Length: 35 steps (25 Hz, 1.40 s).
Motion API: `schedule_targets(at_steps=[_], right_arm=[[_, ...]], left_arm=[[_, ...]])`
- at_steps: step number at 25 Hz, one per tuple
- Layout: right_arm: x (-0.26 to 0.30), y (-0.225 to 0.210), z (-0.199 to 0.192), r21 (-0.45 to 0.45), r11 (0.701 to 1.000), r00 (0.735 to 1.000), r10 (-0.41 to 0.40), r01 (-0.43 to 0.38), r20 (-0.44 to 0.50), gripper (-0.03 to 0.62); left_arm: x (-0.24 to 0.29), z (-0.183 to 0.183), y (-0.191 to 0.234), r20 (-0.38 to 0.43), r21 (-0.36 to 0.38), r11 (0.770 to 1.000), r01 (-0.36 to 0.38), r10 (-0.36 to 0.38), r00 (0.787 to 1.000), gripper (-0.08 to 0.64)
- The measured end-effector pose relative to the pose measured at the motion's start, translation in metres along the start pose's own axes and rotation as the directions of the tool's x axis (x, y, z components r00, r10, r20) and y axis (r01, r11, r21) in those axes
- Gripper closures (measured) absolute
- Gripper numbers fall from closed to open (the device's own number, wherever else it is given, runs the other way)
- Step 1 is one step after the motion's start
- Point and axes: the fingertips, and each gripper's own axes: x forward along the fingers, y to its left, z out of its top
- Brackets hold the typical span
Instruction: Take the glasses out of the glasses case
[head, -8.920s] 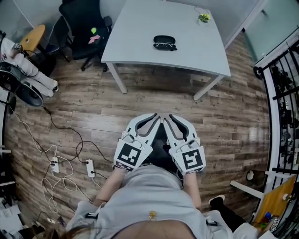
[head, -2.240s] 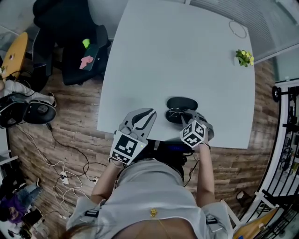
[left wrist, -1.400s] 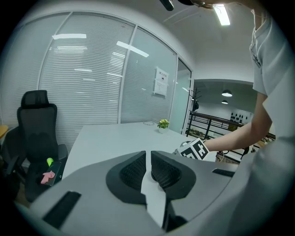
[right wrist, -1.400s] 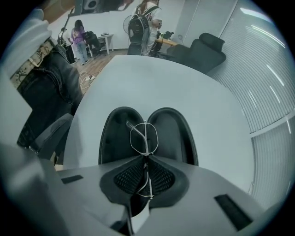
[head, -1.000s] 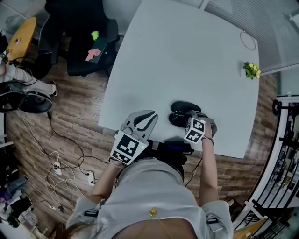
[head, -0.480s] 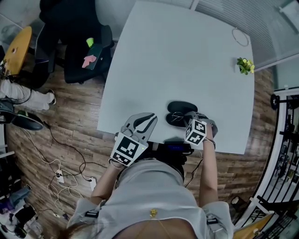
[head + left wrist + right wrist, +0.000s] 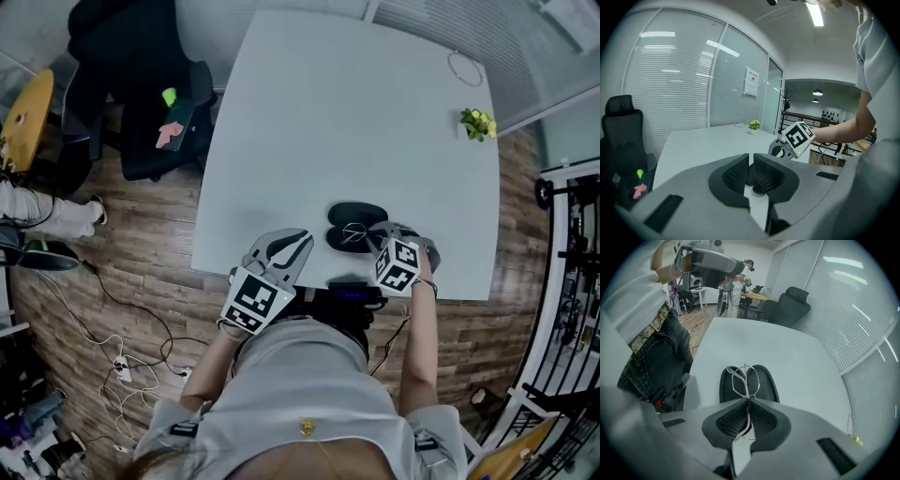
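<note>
On the table [image 7: 328, 122]: glasses case [image 7: 339, 214] open near the front edge, right of middle. The glasses [image 7: 744, 378] sit over it, pinched in the right gripper [image 7: 748, 405]. The left gripper [image 7: 302, 239], jaws together, is left of the case. A potted plant [image 7: 477, 123] stands at the far right corner, and an office chair [image 7: 131, 103] is left of the table.

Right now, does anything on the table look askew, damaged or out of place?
Nothing stands out. The right gripper is shut on the glasses at the open case on the table; nothing looks spilled or broken.
</note>
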Motion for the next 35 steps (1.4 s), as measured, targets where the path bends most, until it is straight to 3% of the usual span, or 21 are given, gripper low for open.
schedule_targets(at_steps=[8, 35], right_arm=[[-0.029, 0.003, 0.010, -0.030, 1.000, 1.000, -0.001, 0.001, 0.006, 0.560], [-0.114, -0.003, 0.047, 0.002, 0.997, 0.993, -0.081, 0.081, 0.081, 0.563]], left_arm=[[0.000, 0.001, -0.006, 0.010, 0.012, 1.000, 0.027, -0.027, 1.000, 0.518], [0.007, 0.003, -0.024, 0.011, 0.053, 0.994, 0.097, -0.097, 0.995, 0.518]])
